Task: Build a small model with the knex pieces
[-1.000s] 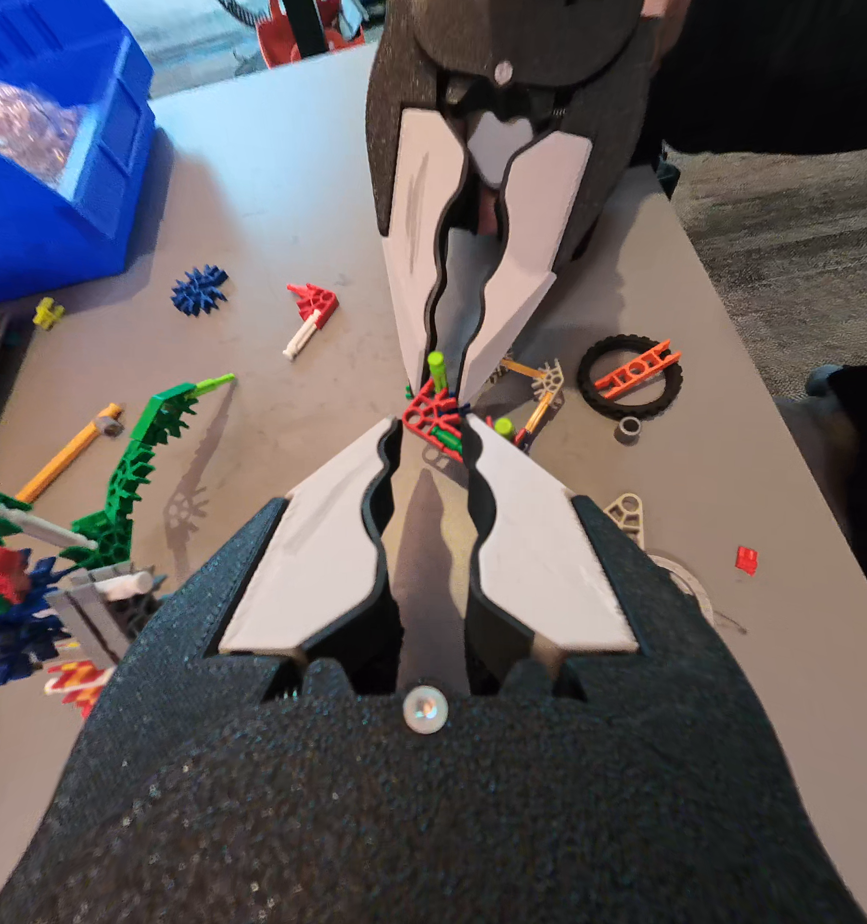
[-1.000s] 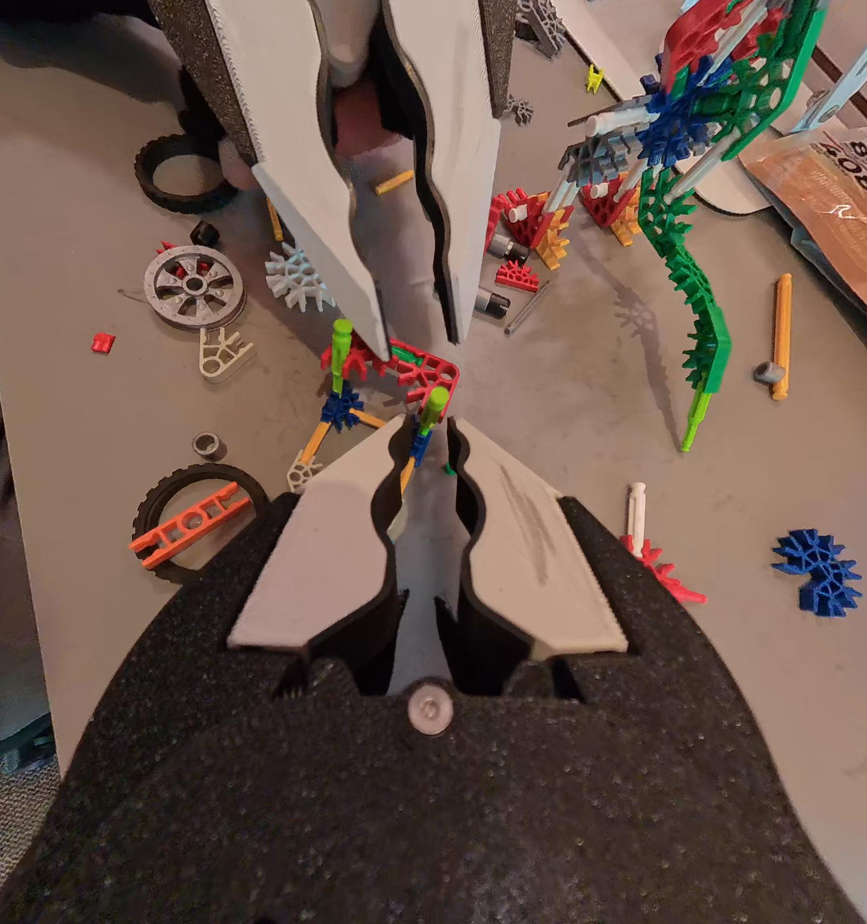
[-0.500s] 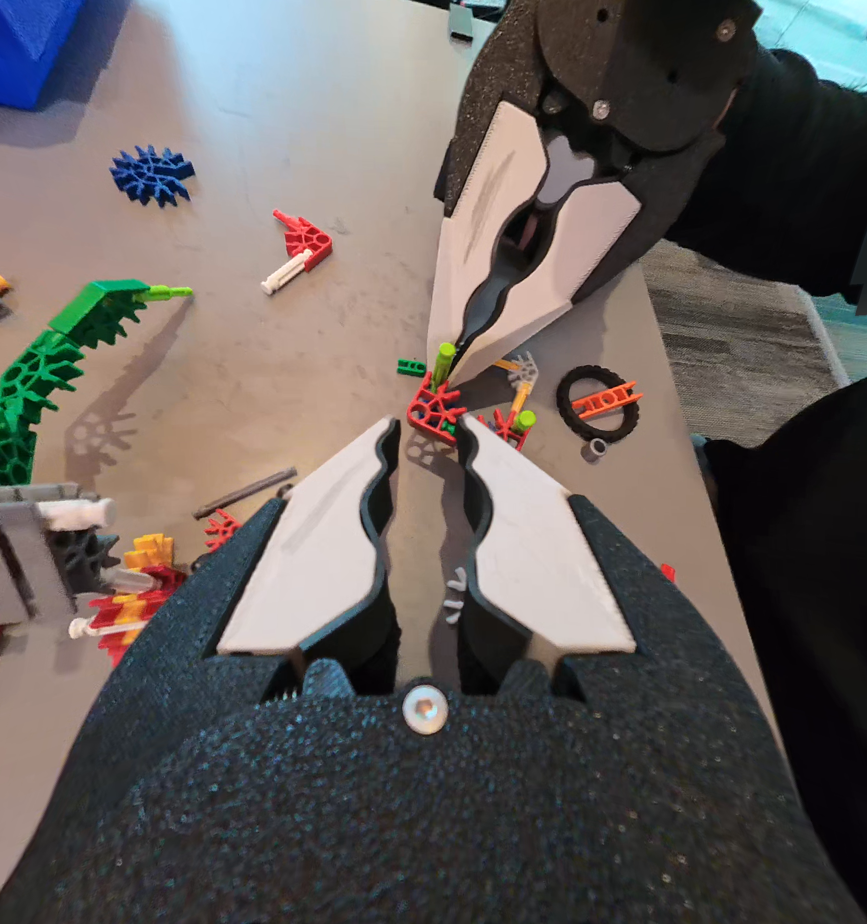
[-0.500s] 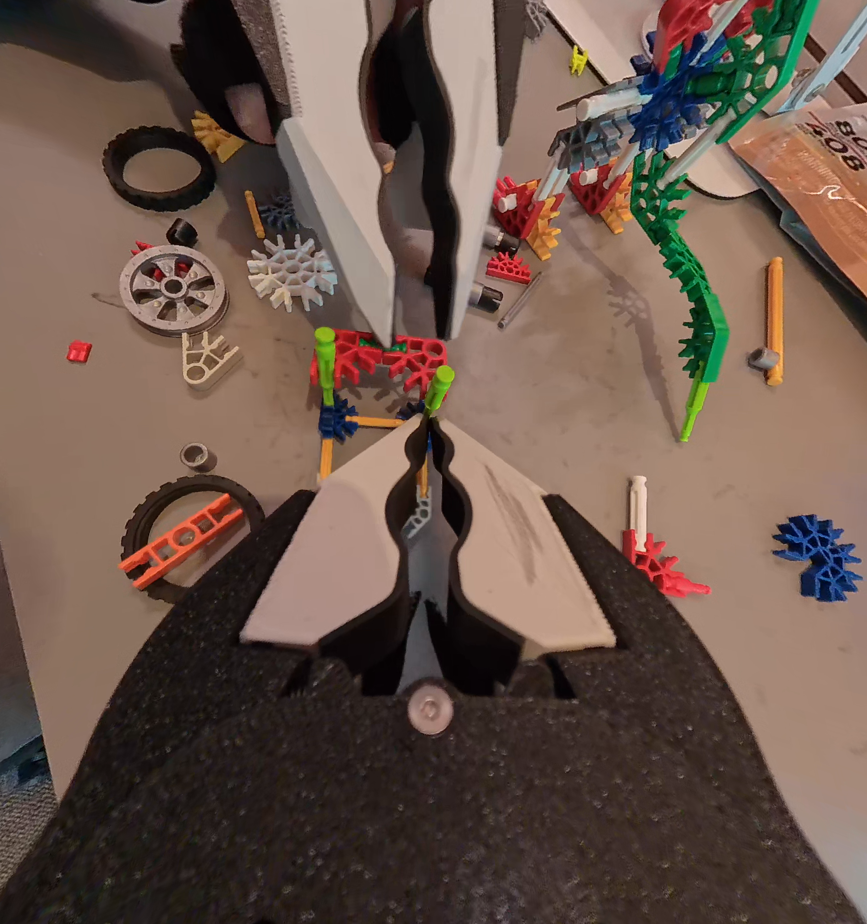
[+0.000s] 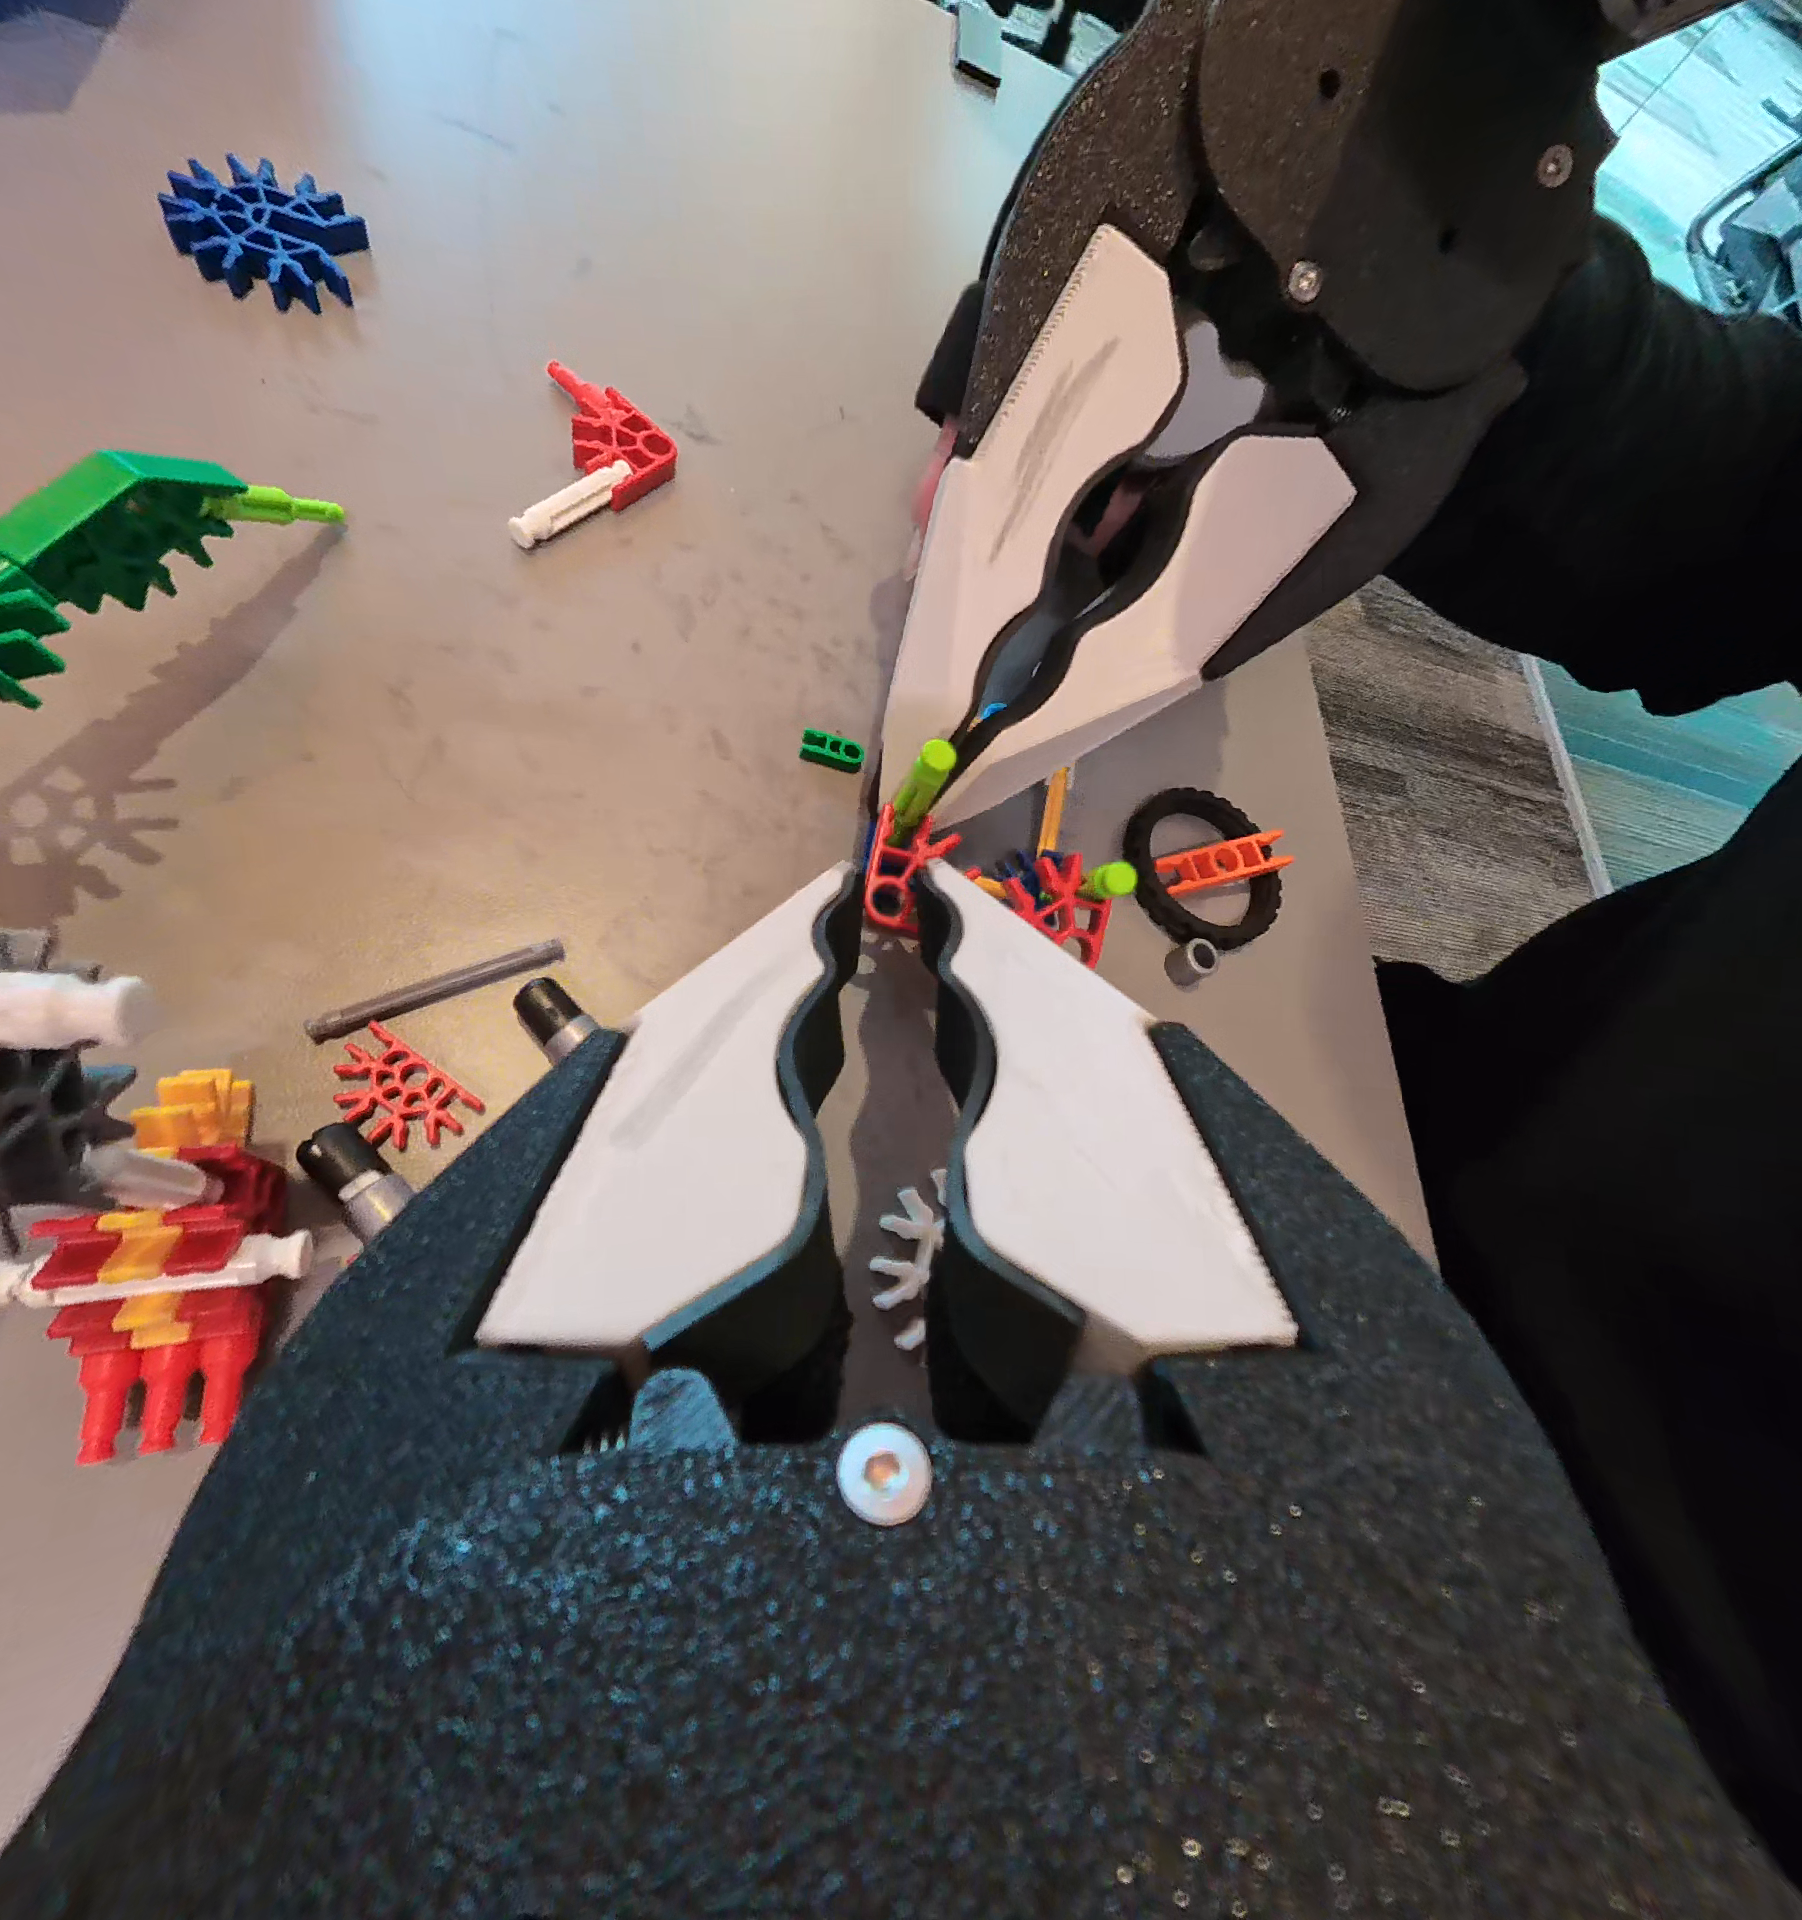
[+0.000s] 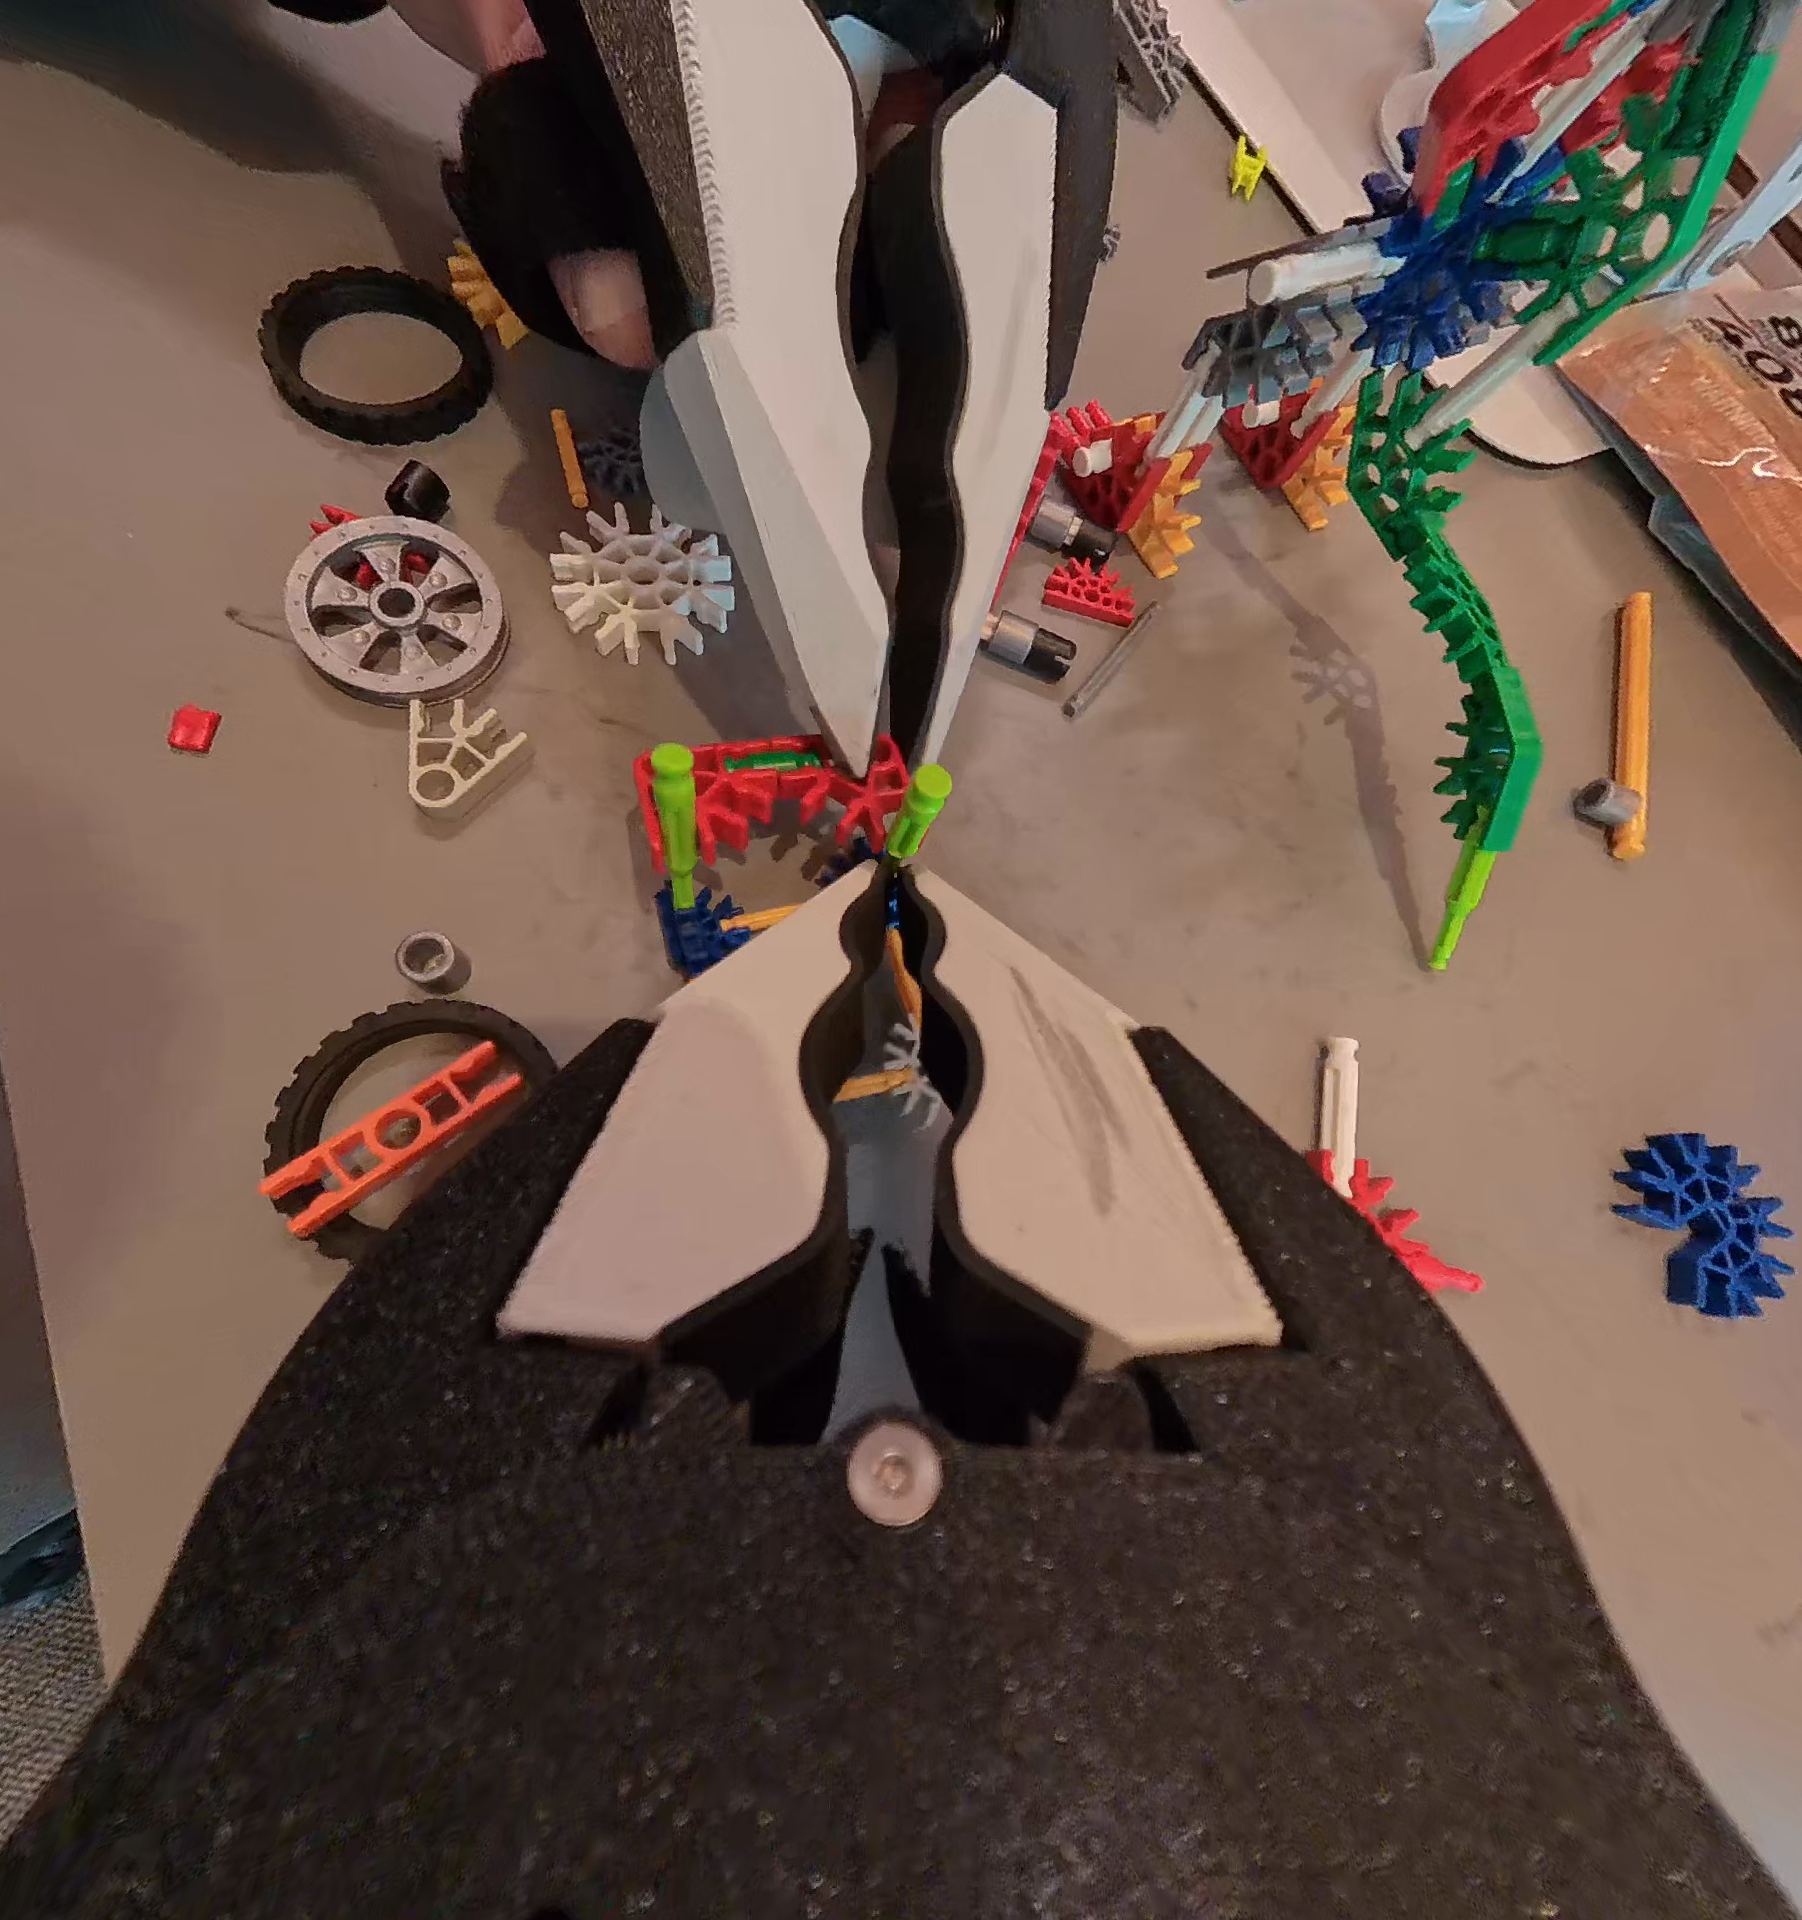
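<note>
The left tool (image 5: 884,883) has its tips nearly together around a red connector (image 5: 892,878) at one corner of a small construction-toy frame (image 6: 772,821), so it looks pinched there. The right tool (image 6: 889,883) faces it from the far side, closed on the same corner lower down, at a blue connector (image 6: 889,912) beneath an upright lime-green rod (image 6: 916,810). The frame thus lies straight ahead of both tools, between their tips, on the grey surface (image 6: 1136,883). Its long axis runs sideways in the right wrist view: two red connectors joined by a green piece, a second lime rod (image 6: 675,810) at the far end, blue connectors and yellow rods below.
</note>
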`<action>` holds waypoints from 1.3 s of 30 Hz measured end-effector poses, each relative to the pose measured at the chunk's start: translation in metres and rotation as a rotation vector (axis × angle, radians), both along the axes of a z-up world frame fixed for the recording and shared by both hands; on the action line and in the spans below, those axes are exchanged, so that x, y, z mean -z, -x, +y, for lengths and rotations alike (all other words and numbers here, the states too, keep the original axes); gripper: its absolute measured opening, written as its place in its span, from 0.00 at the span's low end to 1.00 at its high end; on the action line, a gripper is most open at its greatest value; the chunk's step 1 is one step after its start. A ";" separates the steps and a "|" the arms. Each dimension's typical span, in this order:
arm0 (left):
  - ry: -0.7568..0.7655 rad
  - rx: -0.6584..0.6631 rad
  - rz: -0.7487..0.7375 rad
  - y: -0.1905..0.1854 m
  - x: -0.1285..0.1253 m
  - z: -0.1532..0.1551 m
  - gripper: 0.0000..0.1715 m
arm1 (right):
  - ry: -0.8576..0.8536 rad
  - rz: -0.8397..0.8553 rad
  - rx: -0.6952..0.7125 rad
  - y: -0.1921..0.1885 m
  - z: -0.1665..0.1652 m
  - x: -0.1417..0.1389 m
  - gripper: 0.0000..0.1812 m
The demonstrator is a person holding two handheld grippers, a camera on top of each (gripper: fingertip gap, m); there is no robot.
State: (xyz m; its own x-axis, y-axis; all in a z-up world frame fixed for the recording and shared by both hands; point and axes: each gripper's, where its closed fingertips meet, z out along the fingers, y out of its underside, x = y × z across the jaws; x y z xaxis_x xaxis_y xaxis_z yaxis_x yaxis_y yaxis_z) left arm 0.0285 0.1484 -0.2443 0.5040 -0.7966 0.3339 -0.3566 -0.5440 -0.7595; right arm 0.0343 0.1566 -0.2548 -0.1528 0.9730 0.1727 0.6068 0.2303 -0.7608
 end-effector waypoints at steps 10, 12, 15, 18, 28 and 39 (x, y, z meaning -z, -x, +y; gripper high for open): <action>-0.129 -0.002 0.039 0.010 -0.010 -0.013 0.22 | 0.025 -0.003 0.001 0.003 0.001 0.000 0.00; -0.198 0.026 0.060 0.005 -0.011 -0.020 0.33 | 0.030 -0.002 -0.003 0.005 0.000 0.001 0.00; -0.285 0.058 0.190 0.003 0.000 -0.020 0.43 | 0.036 -0.002 -0.006 0.006 -0.002 0.000 0.00; -0.318 0.064 0.237 0.002 0.005 -0.015 0.31 | 0.041 -0.001 -0.006 0.006 -0.002 0.000 0.00; -0.393 0.097 0.228 0.001 0.003 -0.013 0.28 | 0.073 0.050 -0.028 0.008 0.000 -0.008 0.00; -0.436 0.114 0.224 0.001 0.002 -0.013 0.28 | 0.043 0.026 -0.076 0.015 -0.003 -0.004 0.00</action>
